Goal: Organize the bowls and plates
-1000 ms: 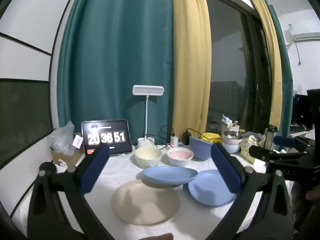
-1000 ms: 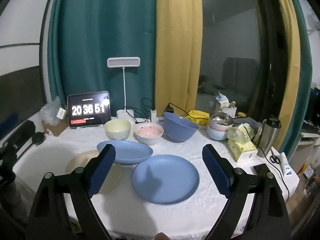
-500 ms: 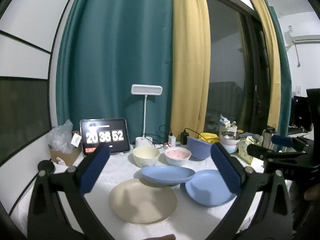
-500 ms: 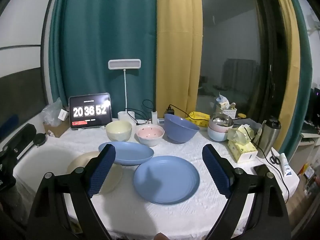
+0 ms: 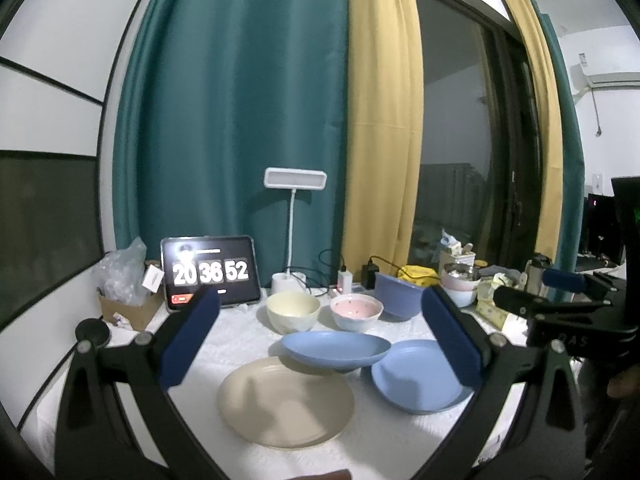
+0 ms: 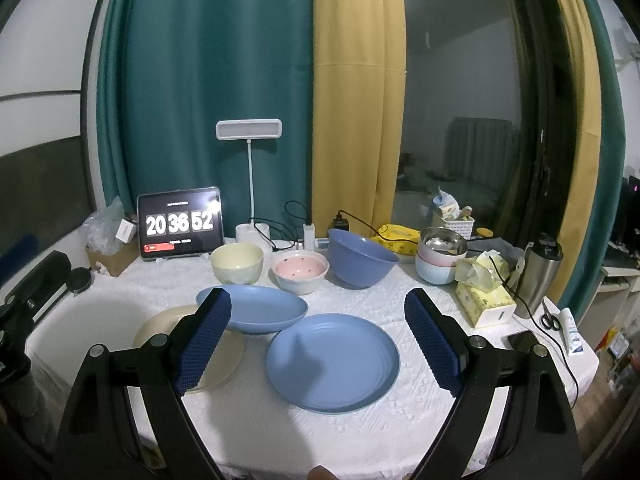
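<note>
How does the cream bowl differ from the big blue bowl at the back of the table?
The cream bowl is pale and smaller; the big blue bowl is darker and wider. The cream bowl stands left of the pink bowl, the big blue bowl to its right. Both stand upright and look empty.

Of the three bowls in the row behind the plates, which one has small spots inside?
The pink bowl in the middle has them. The cream bowl on its left and the blue bowl on its right are plain inside.
</note>
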`<state>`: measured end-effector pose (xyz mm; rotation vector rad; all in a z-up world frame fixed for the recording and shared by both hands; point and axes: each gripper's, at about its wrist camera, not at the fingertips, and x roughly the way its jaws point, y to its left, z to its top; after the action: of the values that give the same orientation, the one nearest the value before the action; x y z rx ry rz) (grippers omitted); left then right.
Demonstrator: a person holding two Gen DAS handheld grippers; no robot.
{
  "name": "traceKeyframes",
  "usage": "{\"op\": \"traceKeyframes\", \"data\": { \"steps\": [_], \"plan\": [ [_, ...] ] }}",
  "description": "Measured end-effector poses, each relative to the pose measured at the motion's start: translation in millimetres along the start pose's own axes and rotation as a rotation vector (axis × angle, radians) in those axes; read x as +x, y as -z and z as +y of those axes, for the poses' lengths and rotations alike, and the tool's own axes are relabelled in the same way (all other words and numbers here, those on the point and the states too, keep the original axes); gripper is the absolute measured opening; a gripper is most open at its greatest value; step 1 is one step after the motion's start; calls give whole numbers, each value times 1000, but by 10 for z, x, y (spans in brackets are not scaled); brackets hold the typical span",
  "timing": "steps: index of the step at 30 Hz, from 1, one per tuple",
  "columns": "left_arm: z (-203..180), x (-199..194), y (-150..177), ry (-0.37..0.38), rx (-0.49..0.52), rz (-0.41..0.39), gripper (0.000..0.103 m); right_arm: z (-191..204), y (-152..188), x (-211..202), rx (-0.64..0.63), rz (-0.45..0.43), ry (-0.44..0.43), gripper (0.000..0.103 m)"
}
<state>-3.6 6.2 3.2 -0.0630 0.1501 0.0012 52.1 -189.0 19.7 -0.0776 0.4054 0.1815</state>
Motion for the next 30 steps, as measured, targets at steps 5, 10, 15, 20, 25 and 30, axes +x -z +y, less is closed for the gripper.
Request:
{"op": "traceKeyframes", "data": {
  "steps": [5, 10, 15, 20, 25, 30],
  "plan": [
    [15, 8, -1, -2, -2, 6, 102, 9, 2, 0, 0, -1, 1, 91],
    [33, 10, -6, 0, -3, 7, 102, 2, 9, 0, 2, -1, 1, 91],
    [17, -1, 18, -3, 1, 3, 102, 6, 21, 18, -2, 4, 1, 91],
    [43, 19, 38, -8, 0, 1, 102, 19, 34, 59, -5, -3, -5, 92],
    [62, 43, 24, -8, 1, -2, 102, 32, 36, 78, -10, -5, -3, 92],
    [69, 78, 23, -10, 6, 0, 102, 36, 15, 106, -23, -2, -7, 92]
  ]
}}
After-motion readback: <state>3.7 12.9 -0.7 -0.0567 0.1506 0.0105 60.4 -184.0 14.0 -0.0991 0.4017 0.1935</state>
